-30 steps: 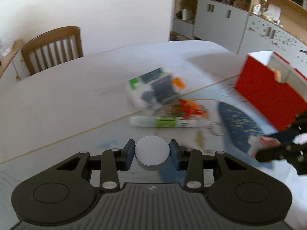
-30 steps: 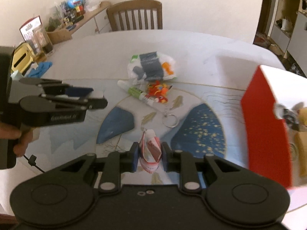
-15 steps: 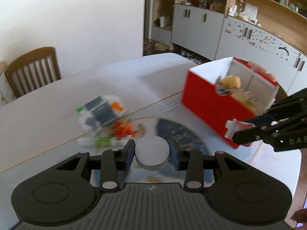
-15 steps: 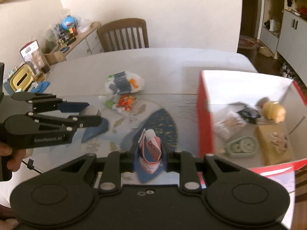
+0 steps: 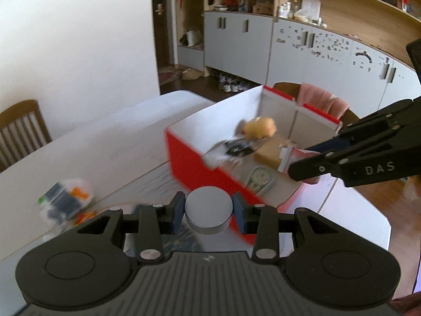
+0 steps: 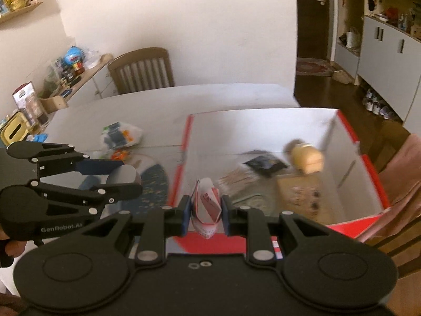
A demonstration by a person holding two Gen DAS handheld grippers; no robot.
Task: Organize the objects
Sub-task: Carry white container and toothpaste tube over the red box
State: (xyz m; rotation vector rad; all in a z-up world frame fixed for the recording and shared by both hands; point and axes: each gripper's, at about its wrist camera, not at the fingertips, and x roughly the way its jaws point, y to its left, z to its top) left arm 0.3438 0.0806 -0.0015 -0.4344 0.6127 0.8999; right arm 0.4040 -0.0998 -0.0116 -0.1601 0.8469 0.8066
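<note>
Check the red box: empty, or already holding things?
Already holding things. Inside the red box lie a tan bun-like thing, a dark packet and a brown carton.

The left gripper (image 5: 208,212) pointed forward and downward, its two blue-padded fingers (image 5: 176,212) closed against the sides of a round grey disc (image 5: 208,209) held flat between them. The right gripper (image 6: 205,210) also pointed downward, its fingers (image 6: 185,212) pinched on a folded red-and-white paper packet (image 6: 206,208) standing upright between the pads. In the right wrist view the left gripper reached in from the left, gripped at the near left edge by a person's hand (image 6: 5,246), only partly visible.
</note>
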